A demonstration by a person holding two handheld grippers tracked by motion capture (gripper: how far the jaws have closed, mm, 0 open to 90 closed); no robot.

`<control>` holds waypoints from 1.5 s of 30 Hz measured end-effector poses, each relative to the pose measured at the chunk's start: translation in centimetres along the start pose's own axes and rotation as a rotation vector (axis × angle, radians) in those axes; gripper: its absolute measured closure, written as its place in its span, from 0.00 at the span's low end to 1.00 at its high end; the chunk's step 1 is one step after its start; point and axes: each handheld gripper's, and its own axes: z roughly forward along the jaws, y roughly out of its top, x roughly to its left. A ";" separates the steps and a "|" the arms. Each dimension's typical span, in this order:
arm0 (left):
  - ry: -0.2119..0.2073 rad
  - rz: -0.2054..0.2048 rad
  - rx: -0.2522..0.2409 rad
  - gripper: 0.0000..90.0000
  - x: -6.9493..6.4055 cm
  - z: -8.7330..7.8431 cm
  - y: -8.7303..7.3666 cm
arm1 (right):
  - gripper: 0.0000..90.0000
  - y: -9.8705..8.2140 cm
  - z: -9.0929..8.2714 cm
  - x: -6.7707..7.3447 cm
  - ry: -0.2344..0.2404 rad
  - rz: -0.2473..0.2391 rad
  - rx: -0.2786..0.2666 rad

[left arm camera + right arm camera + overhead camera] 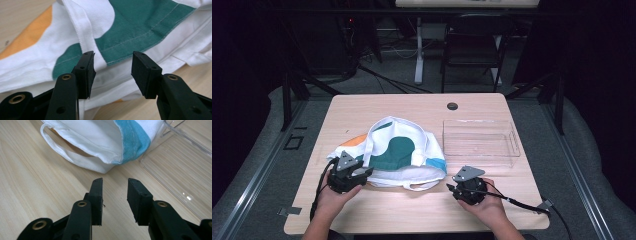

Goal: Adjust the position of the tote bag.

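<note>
A white cloth tote bag (397, 155) with green, orange and blue patches lies crumpled in the middle of the wooden table. My left gripper (362, 172) rests at the bag's near-left edge, jaws open over the white and green fabric (112, 53) without pressing it. My right gripper (452, 189) stands open above bare wood just short of the bag's blue corner (136, 143), nothing between its pads. A white strap loop (62, 150) lies on the table ahead of it.
A clear plastic tray (479, 142) sits to the right of the bag, its edge (180, 157) close to my right gripper. A round cable hole (452, 106) marks the table's far side. A chair and table legs stand beyond the desk.
</note>
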 end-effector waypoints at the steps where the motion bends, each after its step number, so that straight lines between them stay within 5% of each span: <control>1: 0.000 0.000 0.000 0.60 0.0 0.0 0.0 | 0.73 0.0 0.0 0.0 0.000 0.000 0.000; 29: 0.005 -0.062 -0.041 0.64 1.6 -1.4 0.7 | 0.70 -0.5 -0.1 0.1 -0.040 -0.029 0.008; 45: 0.061 -0.096 -0.080 0.57 3.6 -3.0 0.4 | 0.71 -0.5 -0.3 0.1 -0.045 -0.030 -0.010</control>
